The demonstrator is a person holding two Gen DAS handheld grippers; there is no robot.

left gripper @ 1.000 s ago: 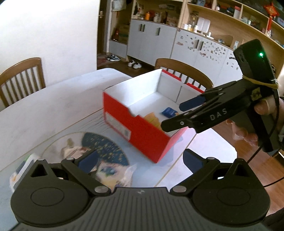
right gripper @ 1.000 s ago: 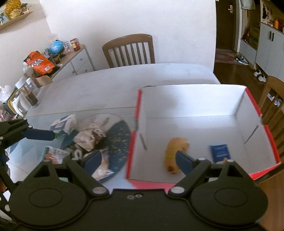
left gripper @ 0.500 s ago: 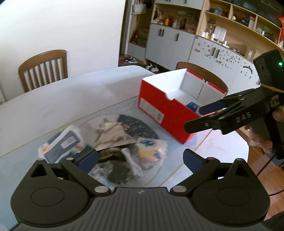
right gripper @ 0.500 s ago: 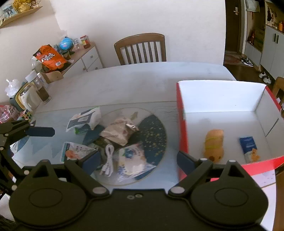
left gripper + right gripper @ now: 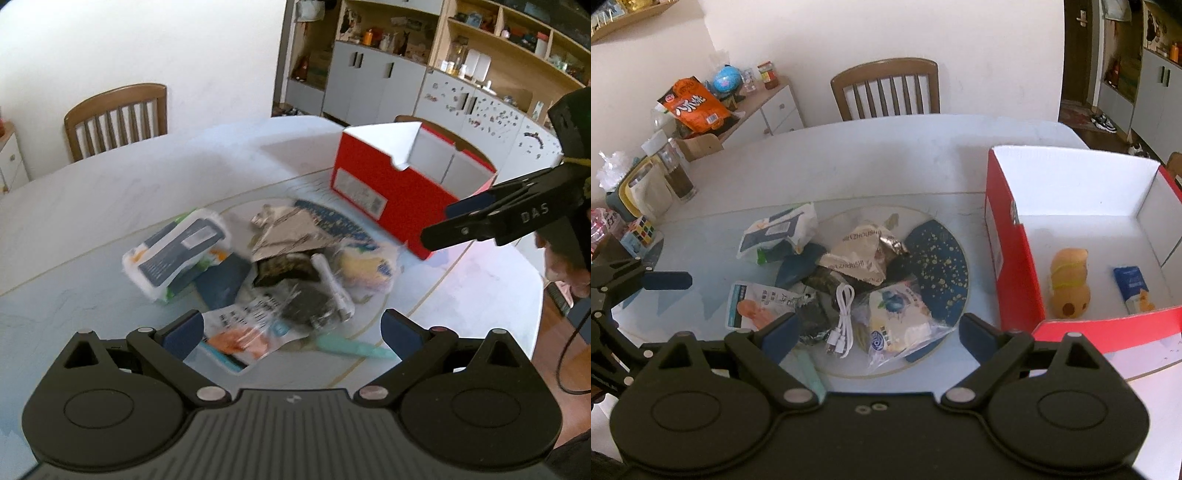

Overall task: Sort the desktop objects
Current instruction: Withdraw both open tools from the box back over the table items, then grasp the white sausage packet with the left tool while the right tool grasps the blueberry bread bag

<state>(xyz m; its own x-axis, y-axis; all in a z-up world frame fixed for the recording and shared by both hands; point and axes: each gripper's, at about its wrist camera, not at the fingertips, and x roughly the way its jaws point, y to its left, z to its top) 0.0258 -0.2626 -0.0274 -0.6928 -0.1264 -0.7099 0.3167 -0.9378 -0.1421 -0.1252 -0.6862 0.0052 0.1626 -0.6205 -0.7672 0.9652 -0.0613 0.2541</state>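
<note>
A heap of packets lies on the round dark mat point(image 5: 942, 266): a white-and-blue tissue pack point(image 5: 177, 251) point(image 5: 779, 232), a beige snack packet point(image 5: 291, 232) point(image 5: 857, 258), a white cable point(image 5: 844, 314), a blueberry bread bag point(image 5: 894, 321) and a packet with an orange picture point(image 5: 757, 302). The red box point(image 5: 388, 192) point(image 5: 1008, 251) stands to the right of the heap. It holds a yellow-brown toy point(image 5: 1069, 280) and a small blue packet point(image 5: 1132, 288). My left gripper point(image 5: 291, 332) hovers open over the near side of the heap. My right gripper point(image 5: 879, 336) is open above the cable and bread bag.
A teal stick point(image 5: 351, 347) lies at the heap's near edge. Wooden chair point(image 5: 886, 88) stands behind the table. At the table's left are bottles point(image 5: 677, 173), a Rubik's cube point(image 5: 642, 229) and a low cabinet with an orange snack bag point(image 5: 694, 103). A person's hand point(image 5: 565, 269) holds the right gripper.
Both views have swung from the red box to the heap of packets. The box now sits at the right of each view. Both grippers stay open and hold nothing.
</note>
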